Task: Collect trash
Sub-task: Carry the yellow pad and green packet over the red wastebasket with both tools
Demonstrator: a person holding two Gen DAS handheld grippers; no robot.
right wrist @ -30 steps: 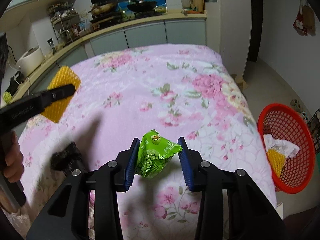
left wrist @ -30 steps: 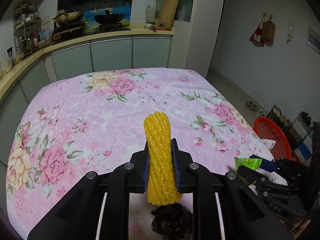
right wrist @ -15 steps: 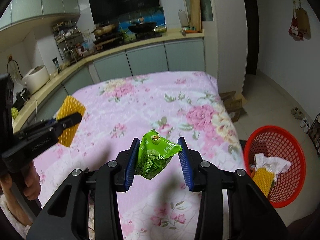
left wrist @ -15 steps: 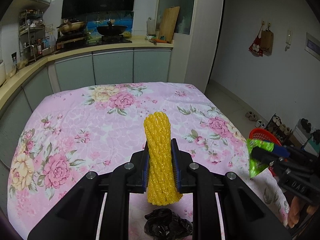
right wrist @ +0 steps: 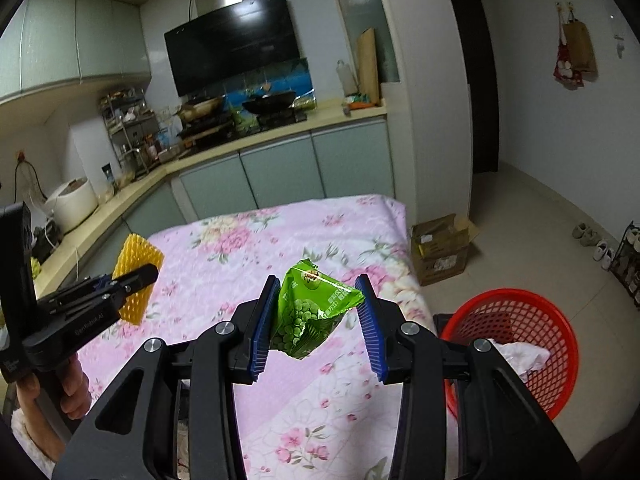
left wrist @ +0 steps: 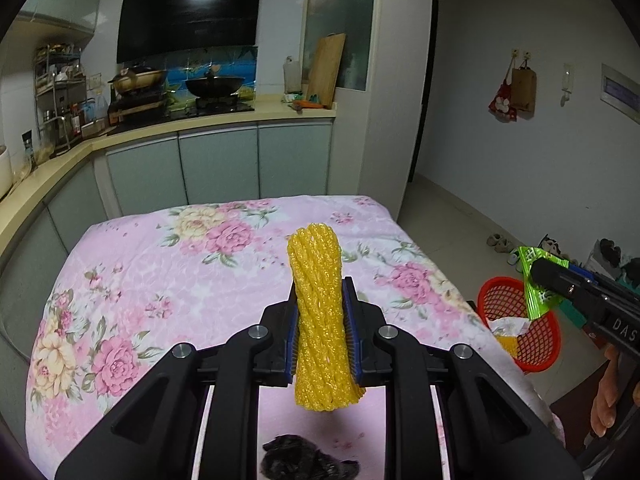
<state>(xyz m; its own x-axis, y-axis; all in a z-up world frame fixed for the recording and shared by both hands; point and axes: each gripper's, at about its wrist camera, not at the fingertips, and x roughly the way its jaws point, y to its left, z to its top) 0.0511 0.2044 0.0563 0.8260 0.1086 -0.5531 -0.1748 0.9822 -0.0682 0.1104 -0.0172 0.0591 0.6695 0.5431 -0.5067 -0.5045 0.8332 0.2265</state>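
My left gripper [left wrist: 322, 334] pinches a yellow foam net [left wrist: 318, 320] upright between its blue pads, held above the pink floral tablecloth [left wrist: 160, 280]; a crumpled black bag [left wrist: 308, 460] lies on the cloth just below it. My right gripper [right wrist: 316, 320] clamps a green pea snack packet [right wrist: 314, 312], left pad flat on it and right pad at its corner. The red basket [right wrist: 516, 316] sits on the floor off the table's right edge, holding white paper [right wrist: 520, 354].
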